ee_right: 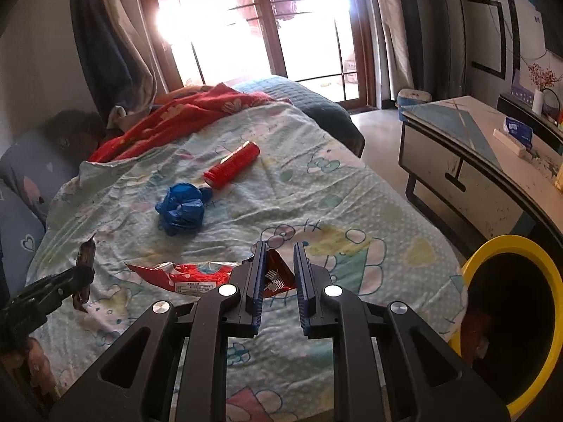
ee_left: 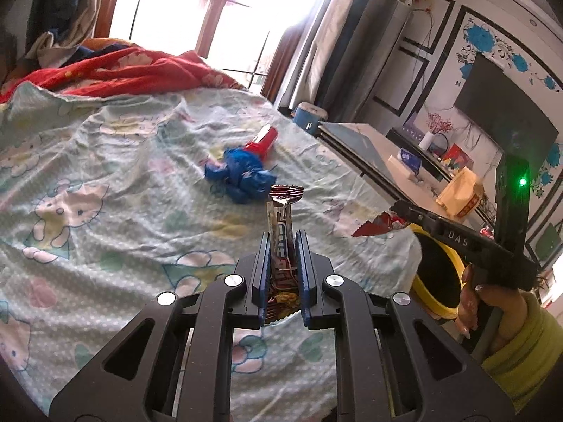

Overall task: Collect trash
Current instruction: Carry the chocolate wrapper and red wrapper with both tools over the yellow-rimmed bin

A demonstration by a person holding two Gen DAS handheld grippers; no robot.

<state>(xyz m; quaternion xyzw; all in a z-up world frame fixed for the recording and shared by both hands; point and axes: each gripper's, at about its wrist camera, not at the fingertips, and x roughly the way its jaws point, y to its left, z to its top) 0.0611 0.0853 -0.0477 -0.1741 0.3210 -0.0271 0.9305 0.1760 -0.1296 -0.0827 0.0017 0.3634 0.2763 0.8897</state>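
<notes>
- The left gripper [ee_left: 283, 246] is clamped on a brown wrapper [ee_left: 281, 225] that stands upright in its jaws, lifted off the bed [ee_left: 105, 176].
- The right gripper [ee_right: 278, 267] pinches a red wrapper [ee_right: 197, 276], which hangs out to its left.
- Still lying on the sheet: a blue bag [ee_right: 183, 207] and, touching it, a red tube [ee_right: 232, 165].
- The yellow bin [ee_right: 549, 270] waits just beside the bed's corner; something reddish seems to lie inside, but it's too dark to say.
</notes>
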